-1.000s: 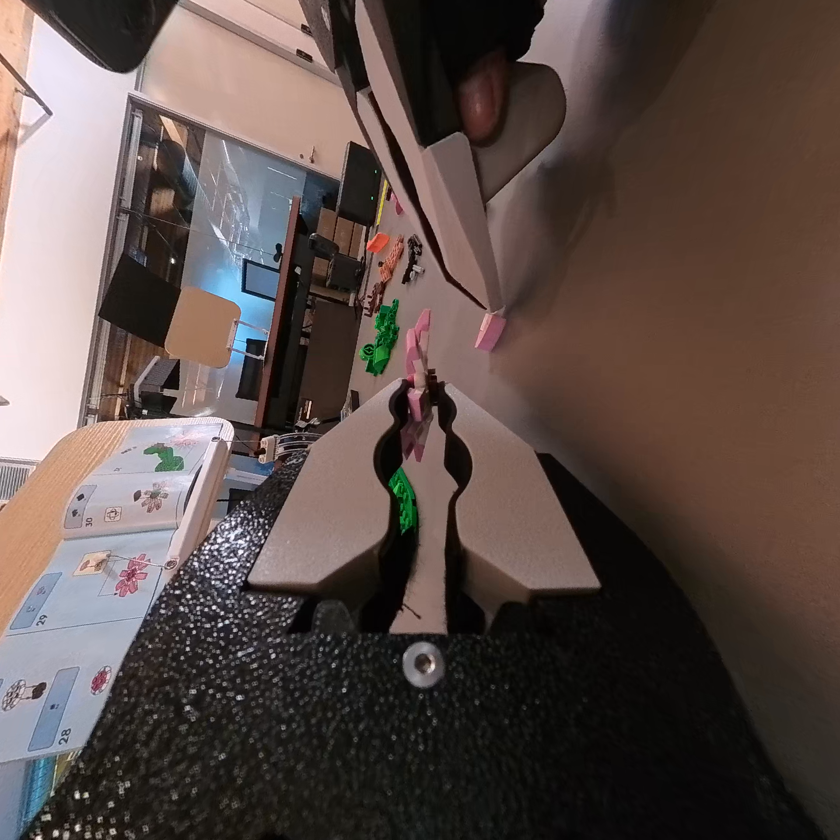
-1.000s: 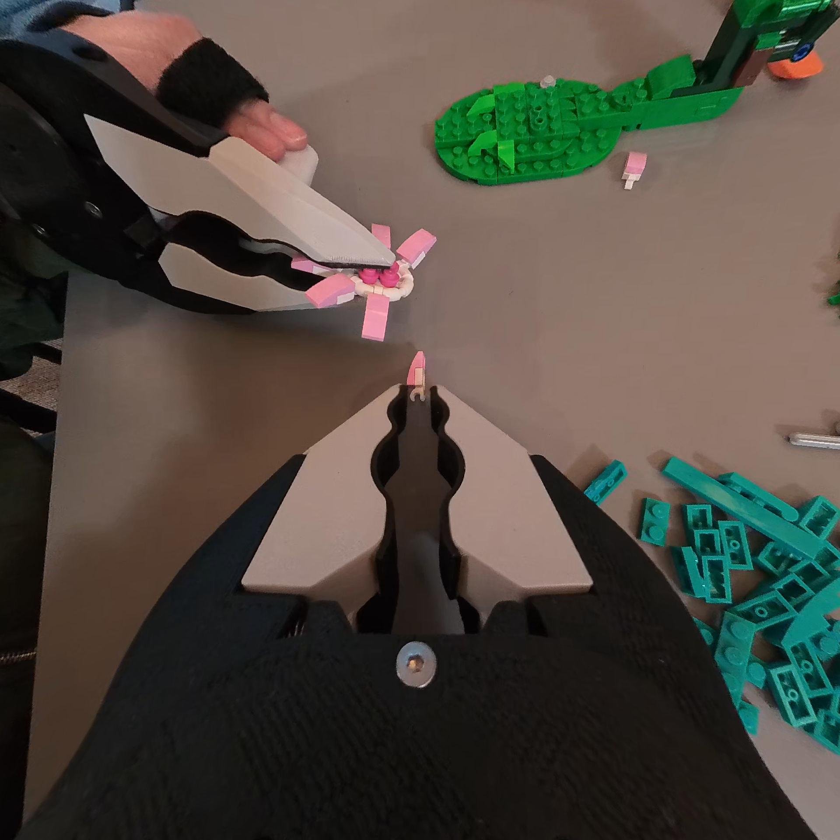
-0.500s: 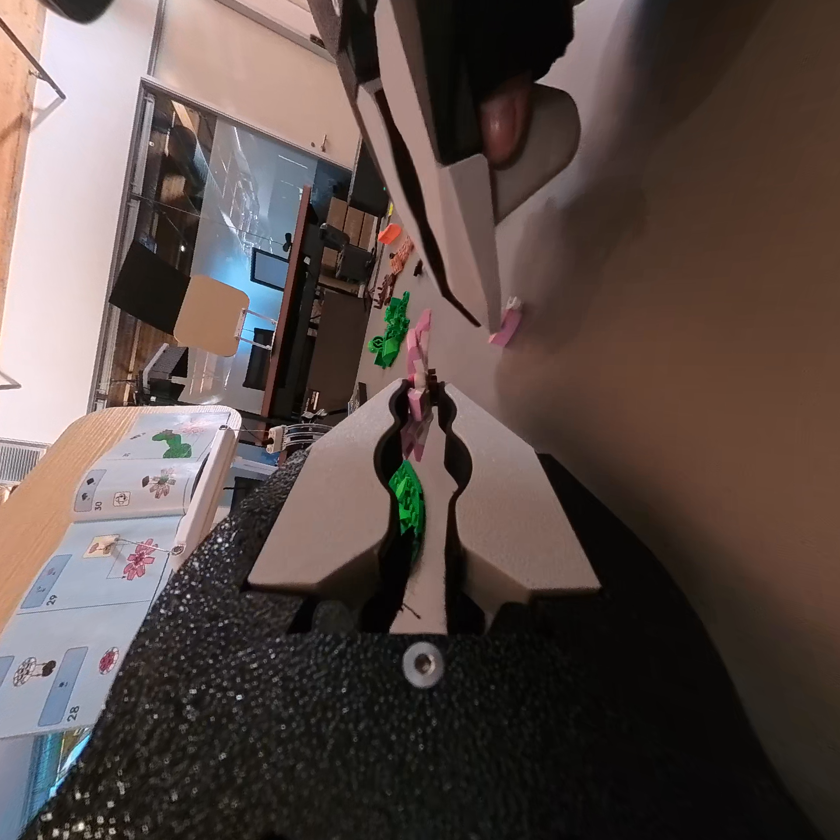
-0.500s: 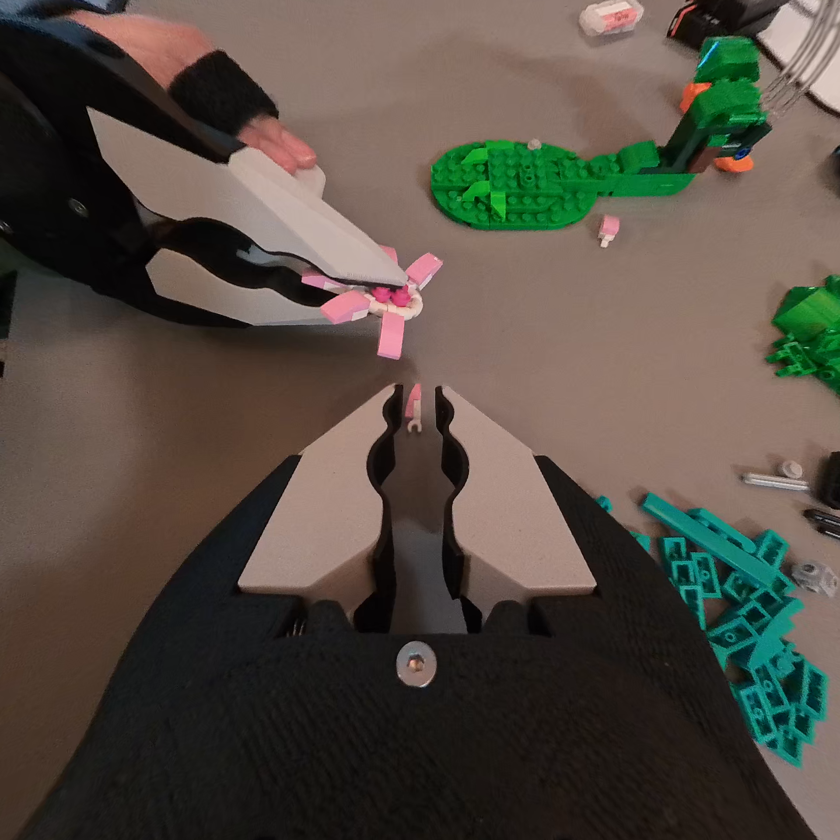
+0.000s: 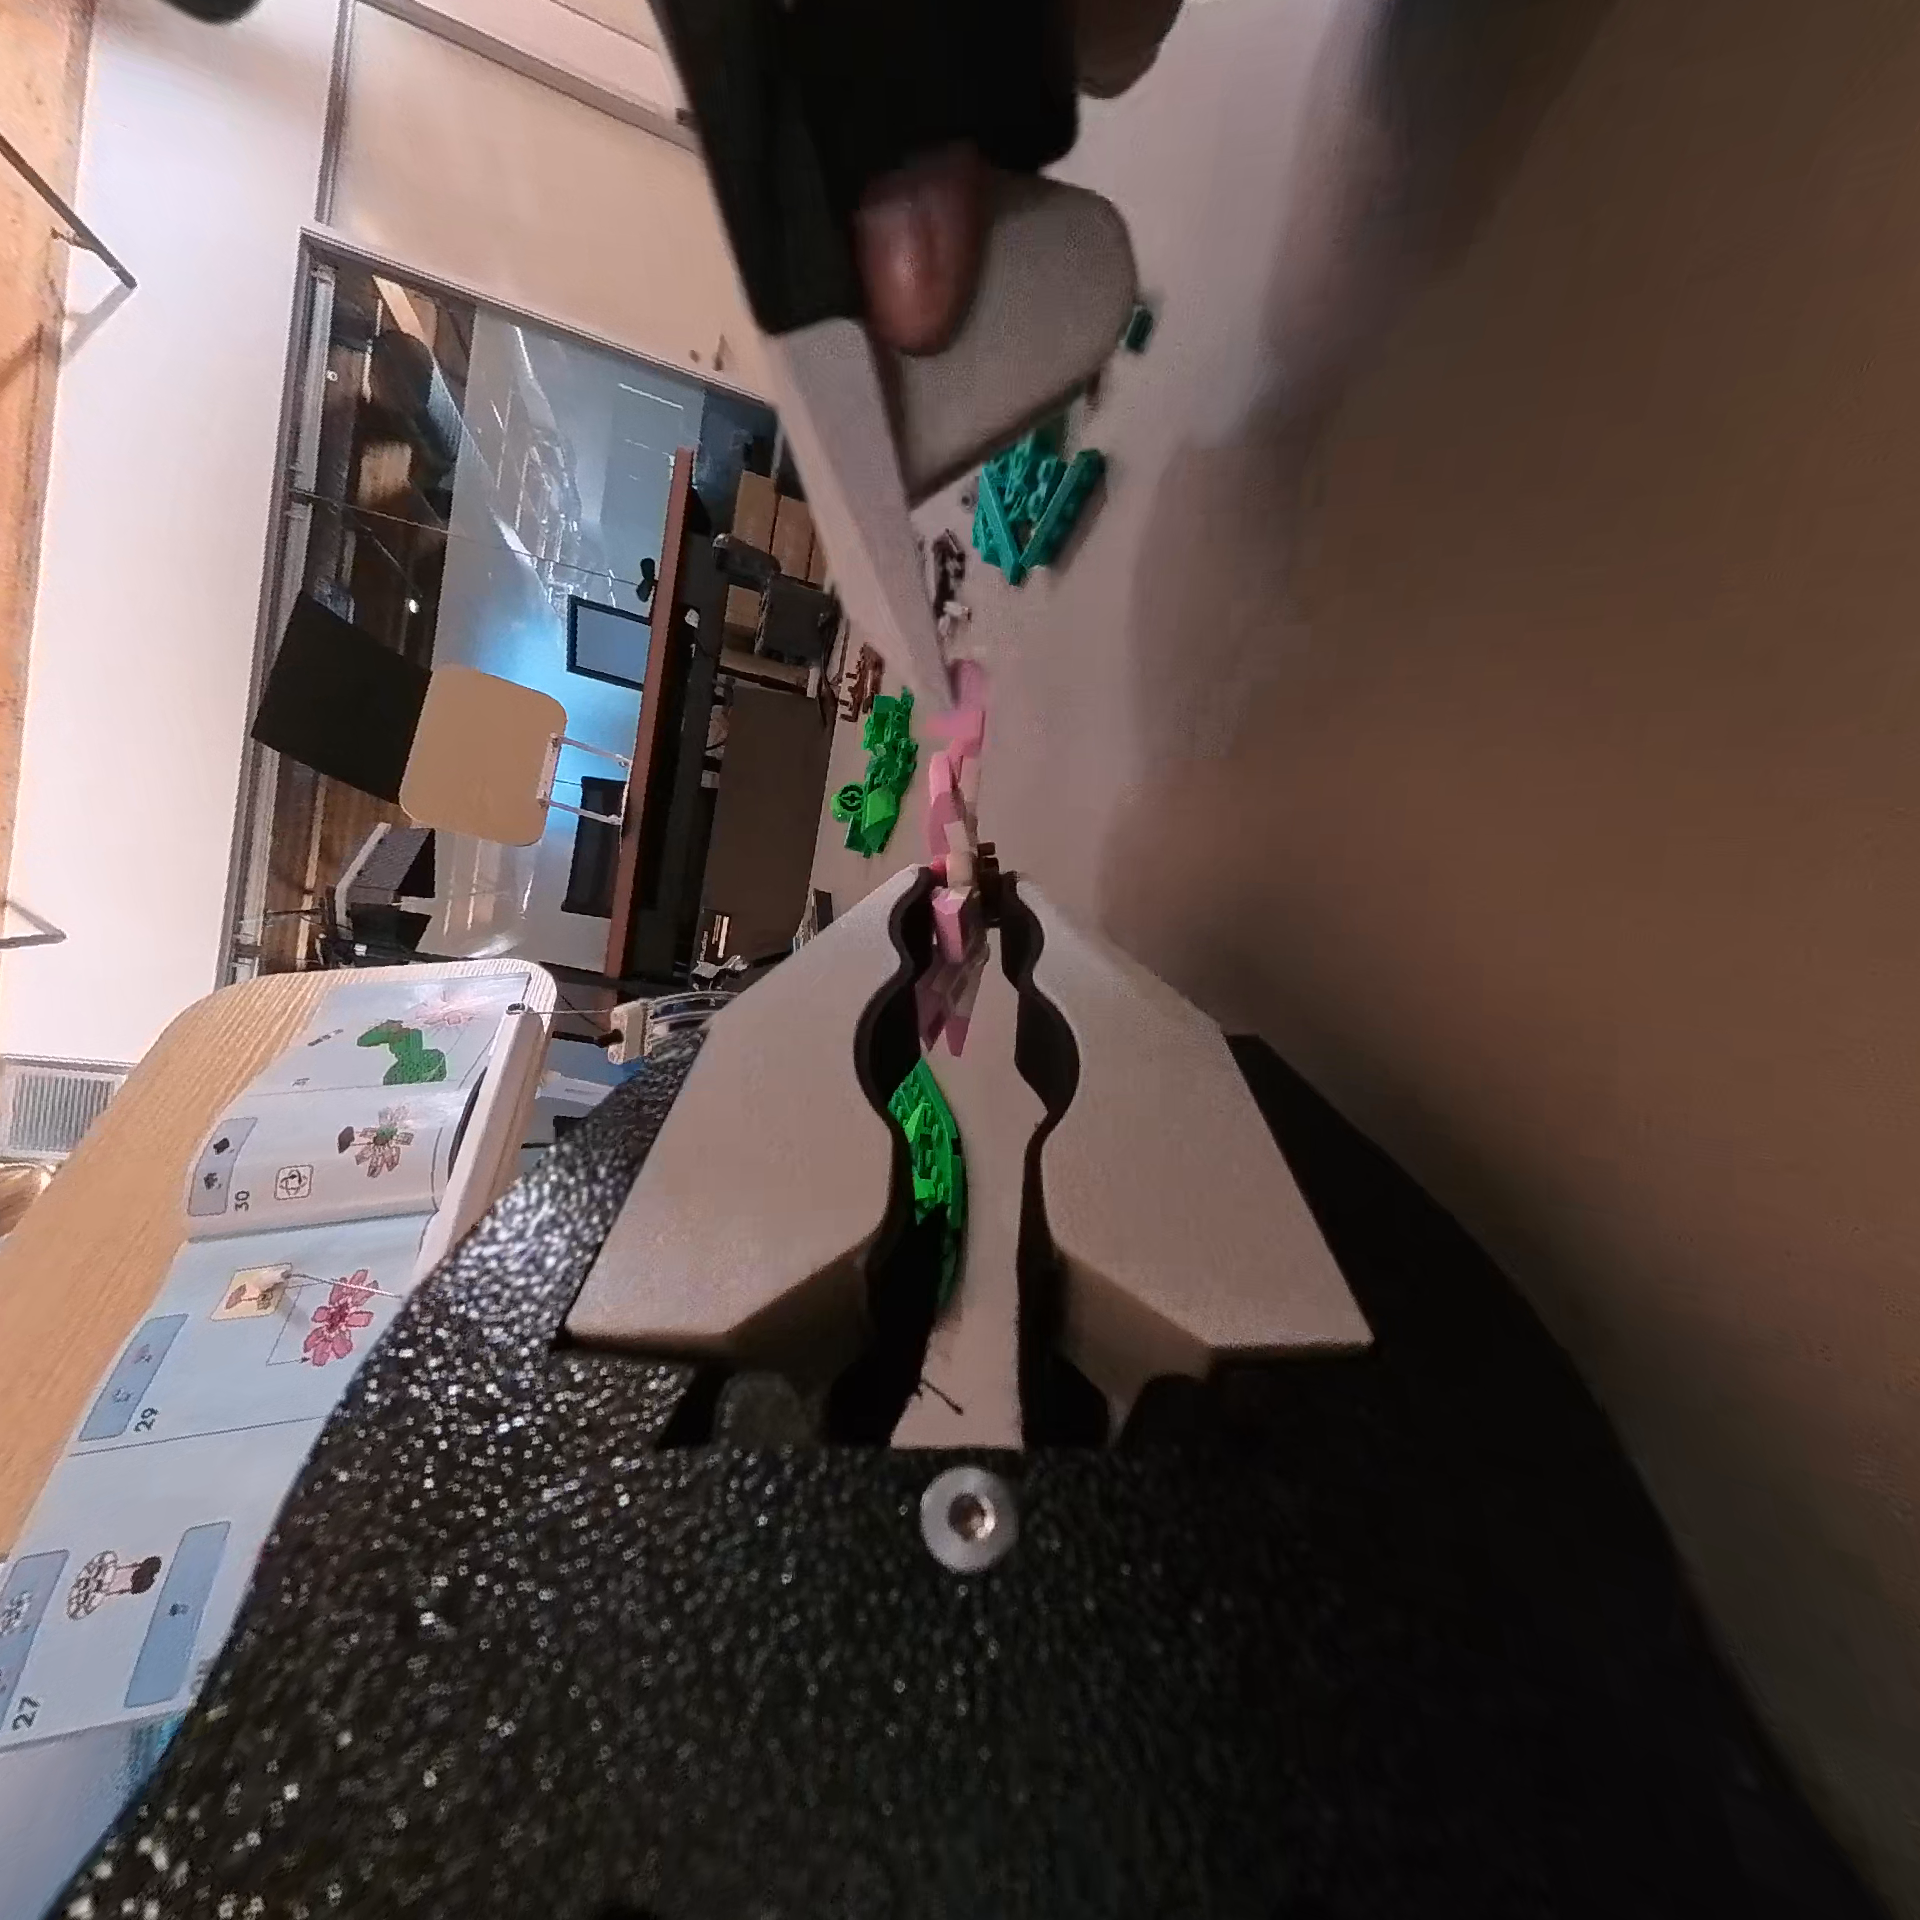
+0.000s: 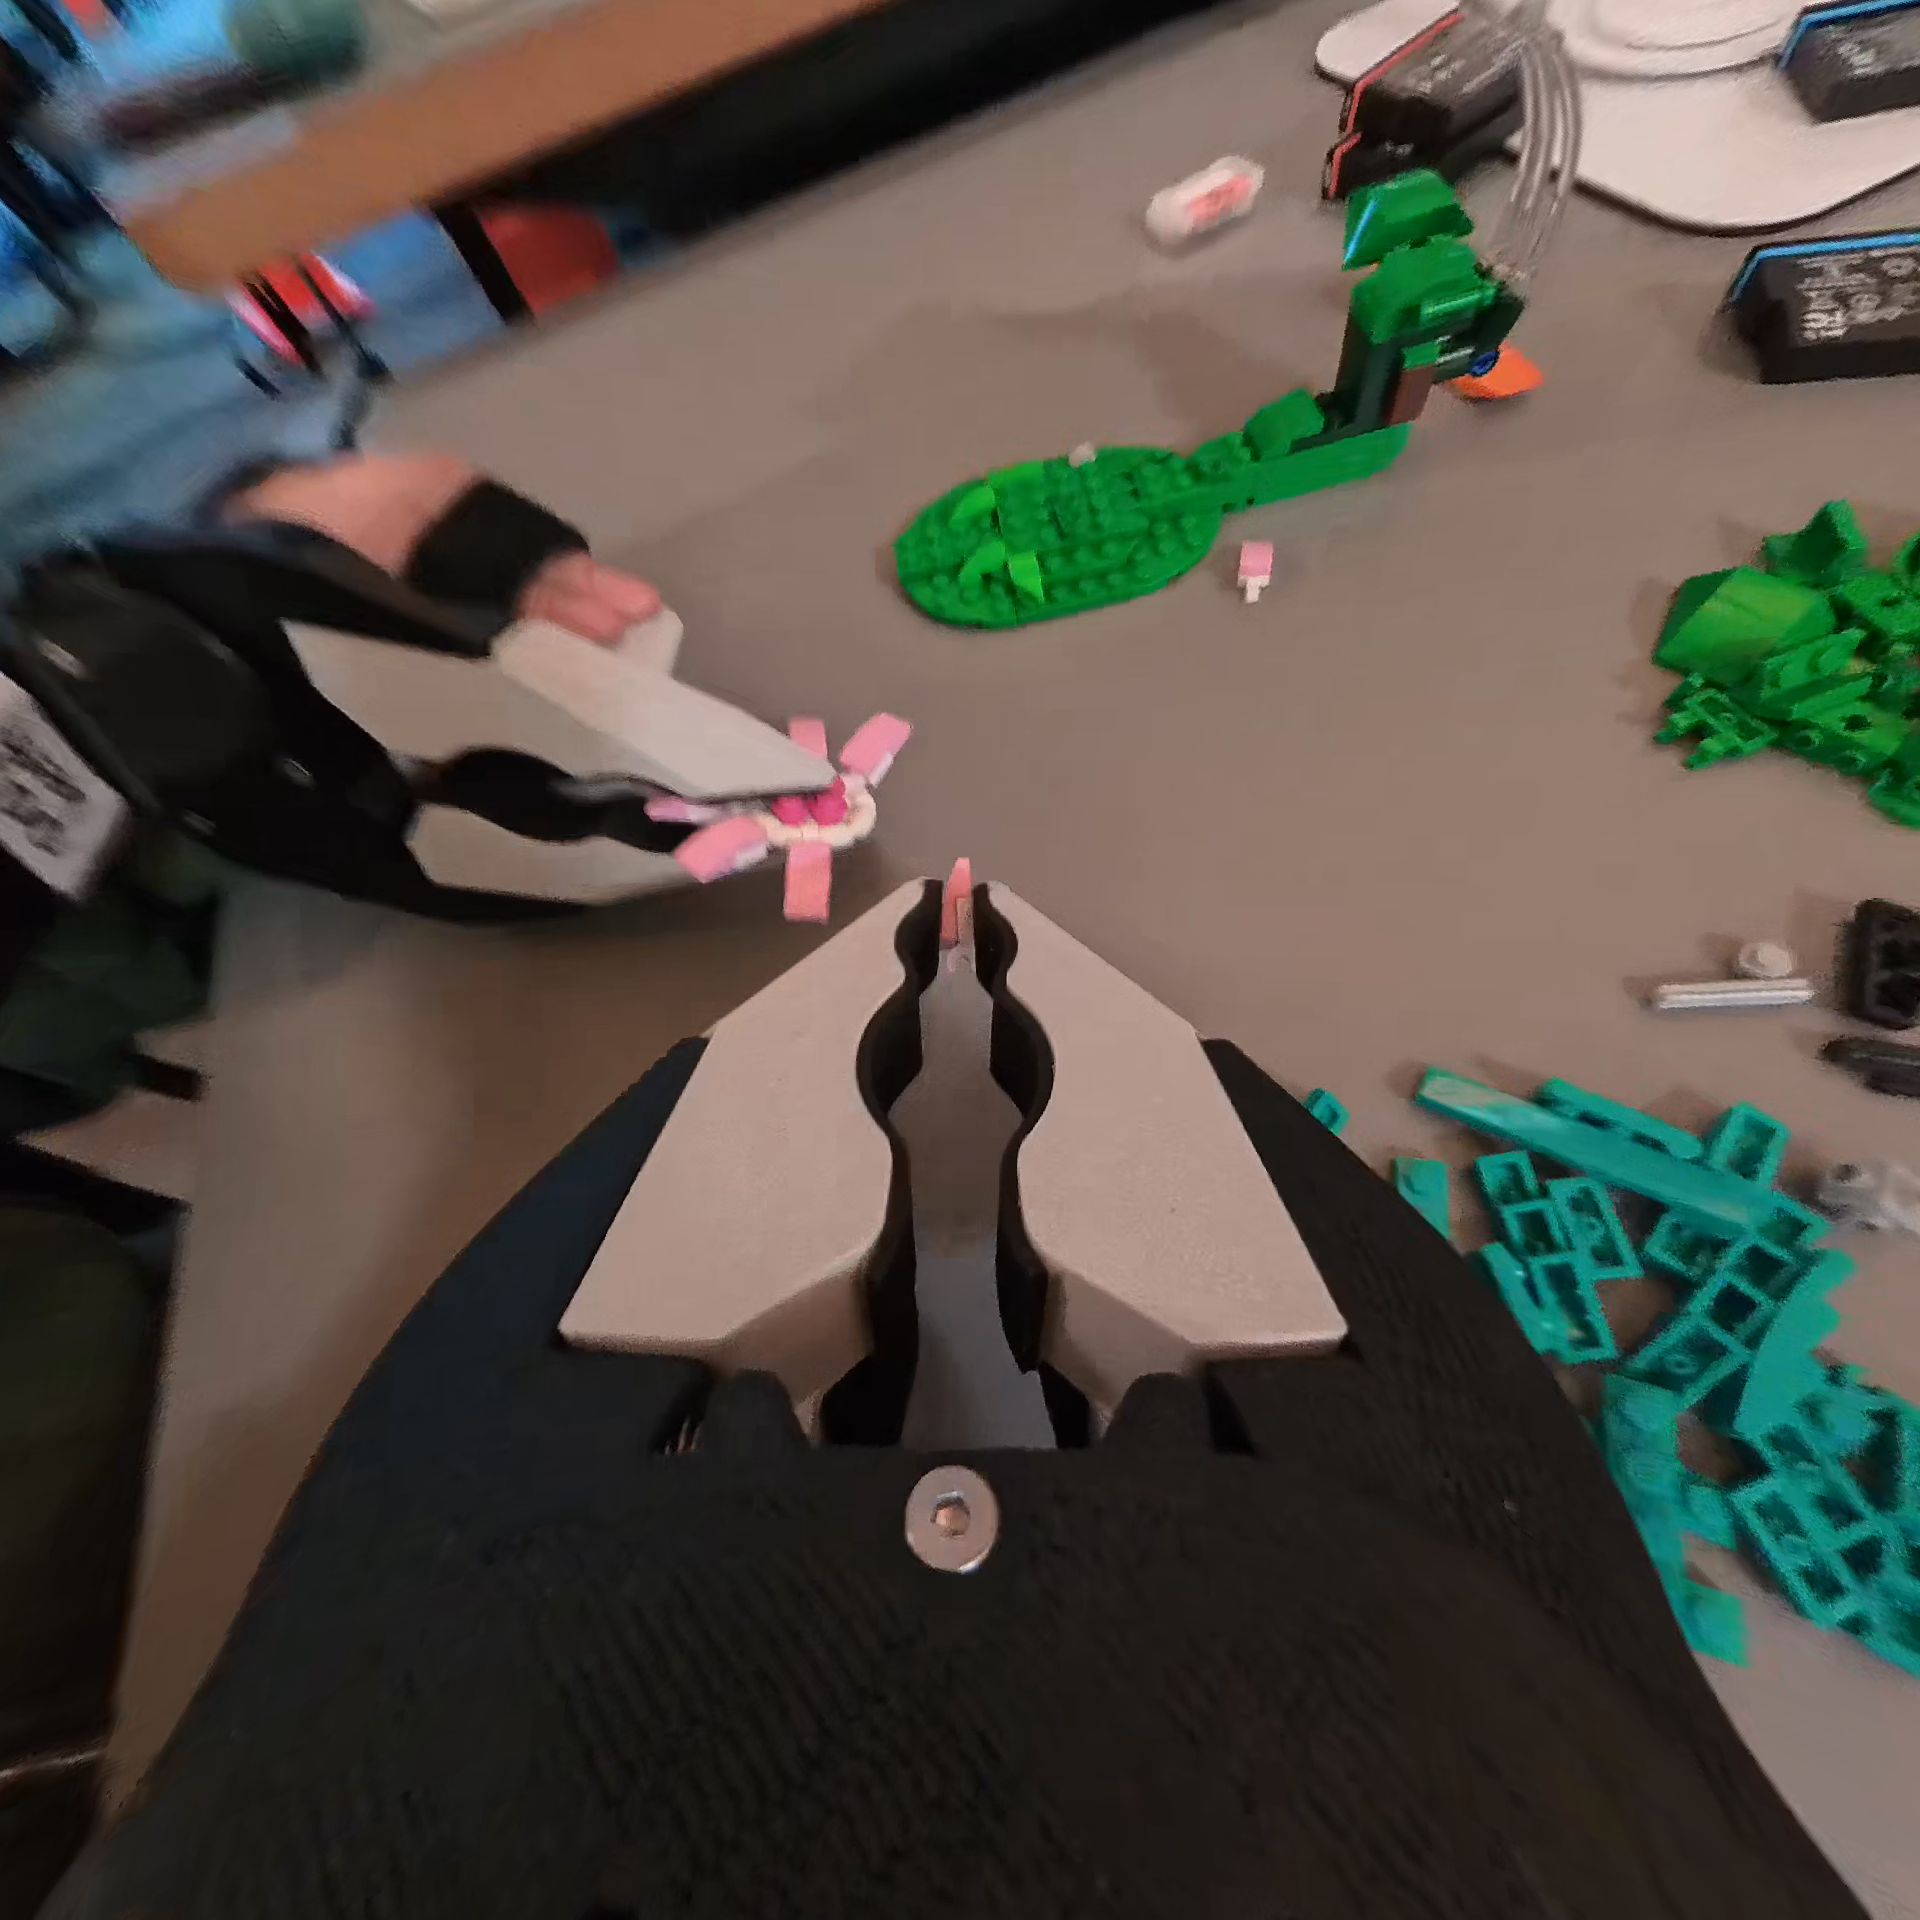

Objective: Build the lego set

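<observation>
Your right gripper (image 6: 958,902), open half a second ago, now pinches the pink petal (image 6: 956,896), lifted beside the flower (image 6: 821,805) clamped in your left gripper (image 6: 810,800); attachment comes next.

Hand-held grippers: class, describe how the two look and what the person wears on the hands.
Each hand-held gripper has a speckled black body, two grey wedge fingers with wavy black inner pads, and a silver screw. The left hand-held gripper looks alike; the hand behind it wears a black strap.

Leaf base (image 6: 1081,540) behind flower (image 6: 821,810); loose bricks (image 6: 1683,1299) right.
</observation>
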Available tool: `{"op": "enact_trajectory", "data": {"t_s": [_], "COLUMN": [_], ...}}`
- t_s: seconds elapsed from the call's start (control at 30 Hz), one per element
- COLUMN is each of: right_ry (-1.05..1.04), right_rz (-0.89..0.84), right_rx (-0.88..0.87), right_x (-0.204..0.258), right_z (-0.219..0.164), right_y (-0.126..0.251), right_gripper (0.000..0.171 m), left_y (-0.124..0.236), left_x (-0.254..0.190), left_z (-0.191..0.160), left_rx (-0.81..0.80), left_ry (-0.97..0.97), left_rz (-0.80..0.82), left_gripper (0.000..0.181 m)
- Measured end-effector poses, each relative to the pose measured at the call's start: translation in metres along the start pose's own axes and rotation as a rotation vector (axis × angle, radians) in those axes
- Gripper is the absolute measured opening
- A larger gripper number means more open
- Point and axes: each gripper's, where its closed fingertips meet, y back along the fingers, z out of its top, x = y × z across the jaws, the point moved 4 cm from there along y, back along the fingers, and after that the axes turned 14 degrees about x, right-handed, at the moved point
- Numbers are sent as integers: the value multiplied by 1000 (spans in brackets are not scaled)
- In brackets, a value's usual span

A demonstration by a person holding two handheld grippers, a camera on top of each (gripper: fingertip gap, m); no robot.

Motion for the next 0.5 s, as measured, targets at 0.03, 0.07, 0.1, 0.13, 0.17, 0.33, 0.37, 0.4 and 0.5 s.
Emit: {"op": "enact_trajectory", "data": {"t_s": [0.03,0.07,0.1,0.13,0.17,0.33,0.37,0.4,0.5], "right_ry": [-46,-92,-129,-155,-171,-167,-161,-157,-153], "right_rz": [55,103,141,166,170,154,153,153,151], "right_rx": [-31,-52,-60,-56,-54,-31,-27,-22,-5], "right_x": [0,0,-1,-2,-4,-4,-3,-2,-2], "right_z": [2,3,3,1,0,-2,-2,-2,-4], "right_y": [3,6,8,8,8,5,5,4,3], "right_gripper": [4,4,4,4,4,4,4,4,4], "left_y": [0,0,0,0,0,0,0,0,0], "left_x": [-1,-1,-1,-1,-1,-2,-2,-2,-2], "left_z": [0,1,1,1,1,1,1,1,1], "left_rx": [0,1,1,1,1,0,0,-1,0], "left_ry": [-8,-13,-15,-15,-13,-18,-21,-23,-28], "left_rz": [1,0,0,0,0,-3,-2,-2,-2], "left_gripper": [9,9,9,9,9,9,9,9,9]}}
